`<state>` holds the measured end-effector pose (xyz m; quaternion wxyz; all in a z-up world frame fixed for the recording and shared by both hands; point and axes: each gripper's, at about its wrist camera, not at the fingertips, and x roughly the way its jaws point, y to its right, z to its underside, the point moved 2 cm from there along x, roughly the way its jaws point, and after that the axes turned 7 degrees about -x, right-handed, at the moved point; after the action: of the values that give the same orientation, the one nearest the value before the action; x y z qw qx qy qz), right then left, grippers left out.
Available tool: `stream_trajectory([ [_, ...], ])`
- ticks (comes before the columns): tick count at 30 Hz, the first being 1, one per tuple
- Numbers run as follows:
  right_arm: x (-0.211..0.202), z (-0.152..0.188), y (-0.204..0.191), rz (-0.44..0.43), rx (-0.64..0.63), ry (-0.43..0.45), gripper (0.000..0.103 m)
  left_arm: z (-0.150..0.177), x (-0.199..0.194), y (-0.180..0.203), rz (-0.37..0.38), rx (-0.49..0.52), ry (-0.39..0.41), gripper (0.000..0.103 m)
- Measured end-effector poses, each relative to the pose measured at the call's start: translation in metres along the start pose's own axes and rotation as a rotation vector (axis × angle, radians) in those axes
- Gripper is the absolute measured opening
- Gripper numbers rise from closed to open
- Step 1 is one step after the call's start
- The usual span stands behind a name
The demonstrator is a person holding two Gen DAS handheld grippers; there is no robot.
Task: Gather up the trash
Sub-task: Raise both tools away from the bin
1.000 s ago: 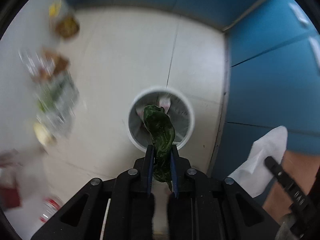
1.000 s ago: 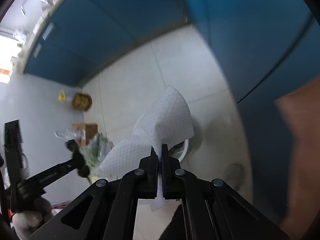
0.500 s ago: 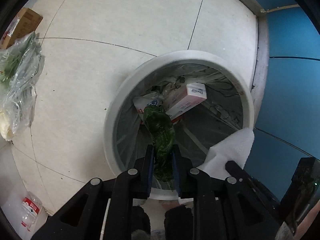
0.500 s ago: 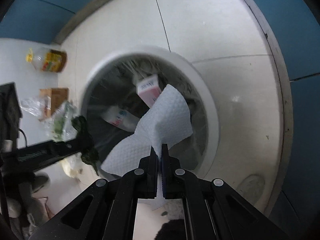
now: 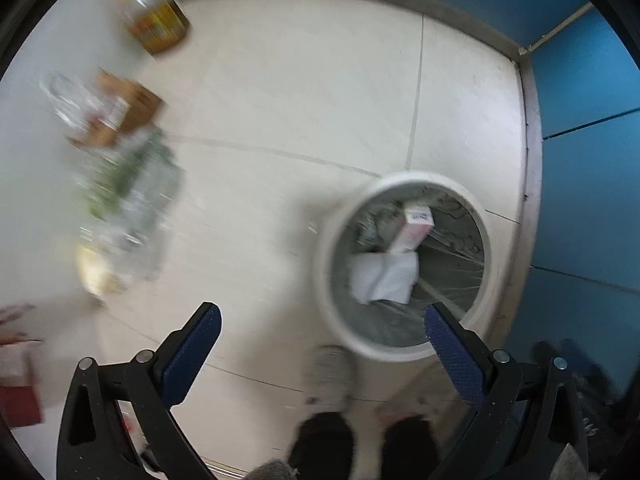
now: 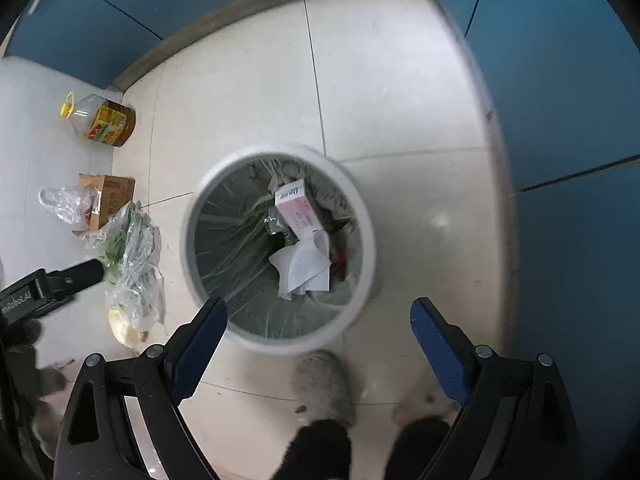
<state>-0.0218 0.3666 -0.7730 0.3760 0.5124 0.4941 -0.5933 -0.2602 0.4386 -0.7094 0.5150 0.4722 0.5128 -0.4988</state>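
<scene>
Left tongs point(image 5: 320, 330) and right tongs point(image 6: 318, 322) spread apart, nothing held, white bin point(image 6: 362, 216) below, paper towel point(image 6: 304, 268) and pink box point(image 6: 300, 212) inside

Tiled floor point(image 6: 248, 92) with bin point(image 6: 362, 280), bottle point(image 6: 106, 122)

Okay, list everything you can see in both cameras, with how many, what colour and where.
trash bin: one, white, clear liner, on the floor by the blue cabinets
paper towel: one, white, crumpled inside the bin
carton: one, pink and white, inside the bin, beyond the towel
oil bottle: one, amber, yellow cap, on the floor far left
cardboard box: one, brown, nearer than the bottle
plastic bags: clear, some holding greens, beside the box
cabinets: blue, behind and right
shoes: two, grey, below the bin
left gripper: open, empty
right gripper: open, empty
</scene>
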Motion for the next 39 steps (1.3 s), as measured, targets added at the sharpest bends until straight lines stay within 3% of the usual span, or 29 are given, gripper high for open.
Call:
stream_trajectory([
  [2,-0.04,0.004,-0.006,0.034,-0.011,0.015,0.103,0.007,-0.051,-0.003,-0.03,0.027,0.076,0.103],
  [7,-0.139,0.01,-0.03,0.101,-0.068,0.057,0.103,0.029,-0.161,-0.005,-0.046,0.072,0.236,0.103],
  [16,-0.324,0.035,-0.069,0.105,-0.161,0.168,0.103,0.079,-0.312,0.003,-0.016,0.116,0.328,0.103],
  [25,-0.467,0.064,-0.076,-0.007,-0.116,0.293,0.103,0.121,-0.42,0.037,0.055,0.218,0.387,0.103],
  [31,-0.543,0.079,-0.007,-0.117,0.108,0.411,0.103,0.128,-0.473,0.098,0.067,0.307,0.471,0.103],
  [36,-0.594,0.107,0.101,-0.091,0.369,0.513,0.103,0.136,-0.493,0.213,0.187,0.458,0.453,0.103],
  [39,-0.608,0.137,0.178,-0.053,0.544,0.538,0.103,0.147,-0.487,0.298,0.27,0.563,0.377,0.103],
])
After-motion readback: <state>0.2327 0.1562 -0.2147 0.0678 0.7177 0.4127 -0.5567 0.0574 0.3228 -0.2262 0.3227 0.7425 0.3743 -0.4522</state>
